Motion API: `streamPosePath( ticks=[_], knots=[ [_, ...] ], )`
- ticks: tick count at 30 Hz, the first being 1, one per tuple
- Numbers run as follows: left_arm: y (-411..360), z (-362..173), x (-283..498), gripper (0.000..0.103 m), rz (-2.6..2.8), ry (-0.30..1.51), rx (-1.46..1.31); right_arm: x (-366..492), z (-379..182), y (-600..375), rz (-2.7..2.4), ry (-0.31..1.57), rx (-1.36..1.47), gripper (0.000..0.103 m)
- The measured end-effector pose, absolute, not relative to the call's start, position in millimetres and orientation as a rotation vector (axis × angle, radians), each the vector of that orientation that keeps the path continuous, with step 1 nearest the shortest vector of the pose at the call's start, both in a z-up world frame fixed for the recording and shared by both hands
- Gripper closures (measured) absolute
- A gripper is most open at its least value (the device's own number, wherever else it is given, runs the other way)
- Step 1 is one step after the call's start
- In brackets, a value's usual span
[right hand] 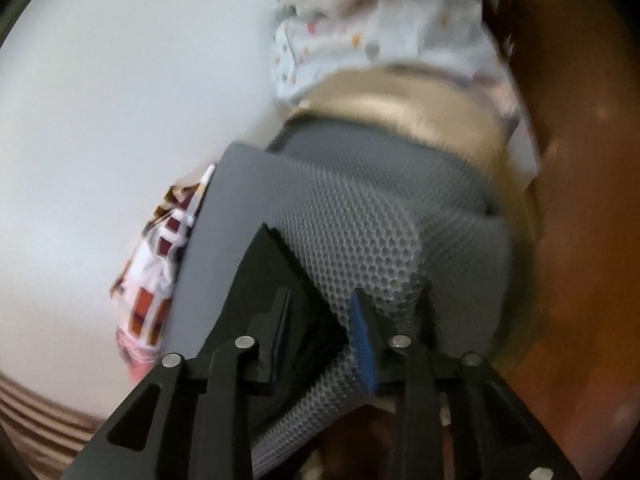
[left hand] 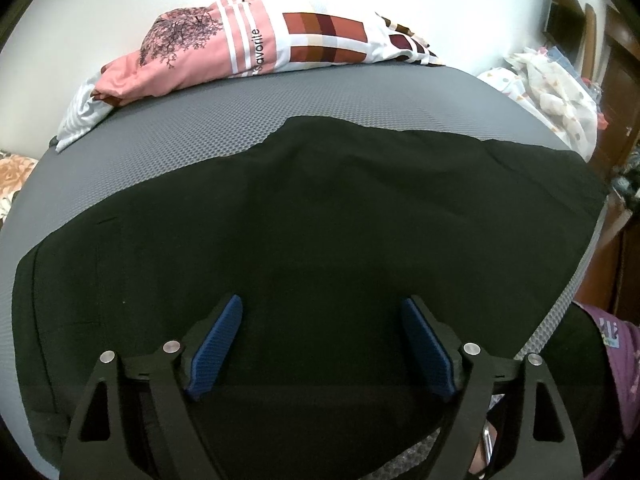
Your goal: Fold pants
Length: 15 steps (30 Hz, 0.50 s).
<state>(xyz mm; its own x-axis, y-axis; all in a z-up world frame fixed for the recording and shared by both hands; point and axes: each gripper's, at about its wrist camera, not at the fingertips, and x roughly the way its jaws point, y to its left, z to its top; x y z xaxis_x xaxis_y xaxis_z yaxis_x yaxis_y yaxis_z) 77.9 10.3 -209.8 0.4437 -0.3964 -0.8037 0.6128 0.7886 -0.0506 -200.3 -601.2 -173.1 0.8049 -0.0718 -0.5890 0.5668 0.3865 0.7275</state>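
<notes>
Black pants (left hand: 320,208) lie spread flat across a grey mesh mattress (left hand: 200,120). My left gripper (left hand: 322,302) hovers over their near part, its blue pads (left hand: 218,344) wide apart and open, with only flat cloth below. In the blurred right wrist view, a pointed end of the pants (right hand: 276,264) lies at the mattress (right hand: 360,200) corner. My right gripper (right hand: 320,300) stands narrow there. That black cloth and a raised ridge of grey mesh fill the gap between its pads (right hand: 362,344), which appear shut on them.
A pink and checked bundle of bedding (left hand: 240,40) lies at the mattress's far side against a white wall, and shows again as bedding (right hand: 160,260) on the left. White dotted cloth (left hand: 552,92) is piled at the right. Dark wooden furniture (left hand: 616,80) stands beyond. A person's purple garment (left hand: 616,352) is near right.
</notes>
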Motion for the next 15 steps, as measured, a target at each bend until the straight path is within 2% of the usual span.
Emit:
streamPosePath(
  ticks=[2,4,6,9,13,15],
  knots=[
    [10.0,-209.8,77.9,0.019,-0.635,0.915,0.262,-191.6,-153.0,-575.8,-0.262,0.477,1.116,0.073],
    [10.1,-209.8,78.0,0.017,-0.635,0.916,0.264,-168.8,-158.6,-537.5,0.046,0.493,1.248,0.072],
    [9.5,-209.5,77.8,0.017,-0.636,0.916,0.265,-142.2,-175.7,-488.1,0.223,0.605,1.337,0.067],
    [9.0,-209.4,76.9,0.016,-0.641,0.915,0.264,-112.1,-212.8,-422.0,0.355,0.757,1.452,0.067],
    [7.7,-209.6,76.4,0.014,-0.650,0.913,0.265,-92.0,-244.3,-380.9,0.367,0.923,1.468,0.067],
    [6.8,-210.0,76.1,0.013,-0.652,0.913,0.266,-88.3,-248.7,-377.4,0.364,0.923,1.495,0.067]
  ],
)
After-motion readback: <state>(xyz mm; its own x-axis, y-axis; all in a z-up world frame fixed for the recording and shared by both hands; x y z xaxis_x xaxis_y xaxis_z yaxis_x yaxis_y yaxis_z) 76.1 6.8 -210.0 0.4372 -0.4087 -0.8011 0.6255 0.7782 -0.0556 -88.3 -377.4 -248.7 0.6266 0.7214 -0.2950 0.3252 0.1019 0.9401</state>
